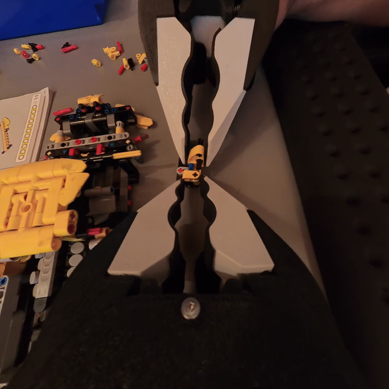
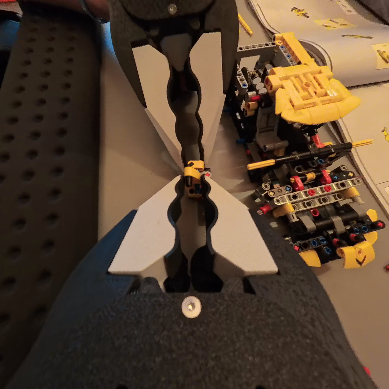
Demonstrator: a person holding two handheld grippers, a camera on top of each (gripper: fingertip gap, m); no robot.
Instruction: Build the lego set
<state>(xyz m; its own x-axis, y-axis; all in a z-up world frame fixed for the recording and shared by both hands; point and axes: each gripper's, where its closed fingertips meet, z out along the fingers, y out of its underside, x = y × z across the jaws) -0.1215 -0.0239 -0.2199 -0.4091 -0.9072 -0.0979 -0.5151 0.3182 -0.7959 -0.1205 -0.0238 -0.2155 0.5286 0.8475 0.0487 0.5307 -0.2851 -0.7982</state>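
My left gripper [image 1: 192, 179] and my right gripper [image 1: 194, 162] meet tip to tip above the table edge. Each is shut on one end of a small yellow Lego sub-assembly [image 1: 193, 166] with black, blue and red pins. In the right wrist view my right gripper [image 2: 192, 178] grips the near yellow part [image 2: 193, 190], and the left gripper [image 2: 192, 163] grips the far part [image 2: 195, 164]. The partly built yellow and black Lego vehicle [image 1: 92, 145] lies on the grey table [image 1: 101, 84], left of the grippers. It also shows in the right wrist view [image 2: 305, 189].
The vehicle's yellow bucket [image 1: 35, 206] [image 2: 305, 99] sits at one end. Loose yellow, red and black pins [image 1: 113, 54] lie scattered beyond it. An instruction booklet [image 1: 23, 126] [image 2: 315, 23] and a blue bin [image 1: 48, 14] are nearby. A dark perforated surface [image 1: 336, 147] [image 2: 42, 147] lies past the table edge. The grippers are tip to tip, or close to it.
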